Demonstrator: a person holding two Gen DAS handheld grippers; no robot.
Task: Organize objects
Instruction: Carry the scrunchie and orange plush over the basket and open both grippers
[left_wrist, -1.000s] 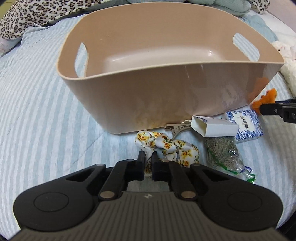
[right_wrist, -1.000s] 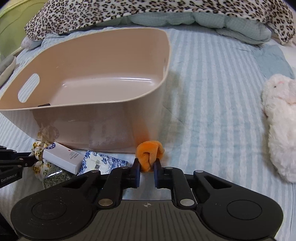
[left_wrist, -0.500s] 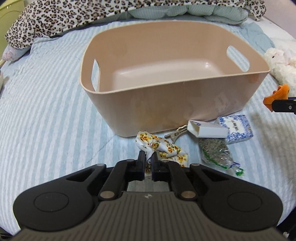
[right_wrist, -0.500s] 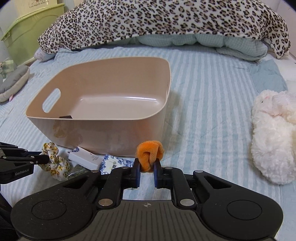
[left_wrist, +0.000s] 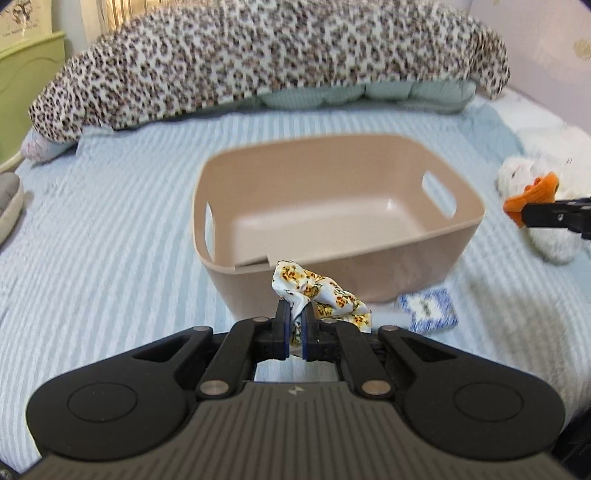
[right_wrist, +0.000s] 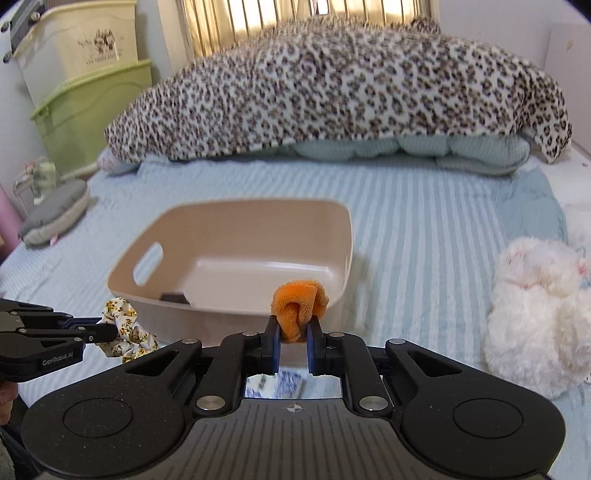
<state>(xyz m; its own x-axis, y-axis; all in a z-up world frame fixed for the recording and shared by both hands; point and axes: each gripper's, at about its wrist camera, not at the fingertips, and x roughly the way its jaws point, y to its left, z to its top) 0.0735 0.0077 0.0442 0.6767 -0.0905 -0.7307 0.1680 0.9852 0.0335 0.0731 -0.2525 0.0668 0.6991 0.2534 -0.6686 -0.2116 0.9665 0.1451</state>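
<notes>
Left gripper (left_wrist: 293, 320): my jaws are clamped tight on the floral scrunchie (left_wrist: 320, 291), which droops off to the right of my fingertips.
Right gripper (right_wrist: 291, 334): closed hard on the orange plush toy (right_wrist: 298, 305), bunched up between the pads.
Below my right jaws: the blue patterned packet (right_wrist: 275, 384) lies on the striped bedspread (right_wrist: 424, 229), not yet picked up.
Where the load lies: both pieces hang in the air on the near side of the beige bin (left_wrist: 332, 221), at about the level of its rim.
Key relation: the bin's open mouth sits straight ahead of both jaws, just past its near wall; its long axis runs across my view, left to right.
Nearer hand: I judge it roughly even, the left facing the middle of the near wall, the right facing the bin's right corner.
Next move, my guess: carry forward over the rim, then let go.
Beside the bin: a white plush toy (right_wrist: 535, 306) on the right.
Far end: the leopard-print blanket (right_wrist: 332, 92).
</notes>
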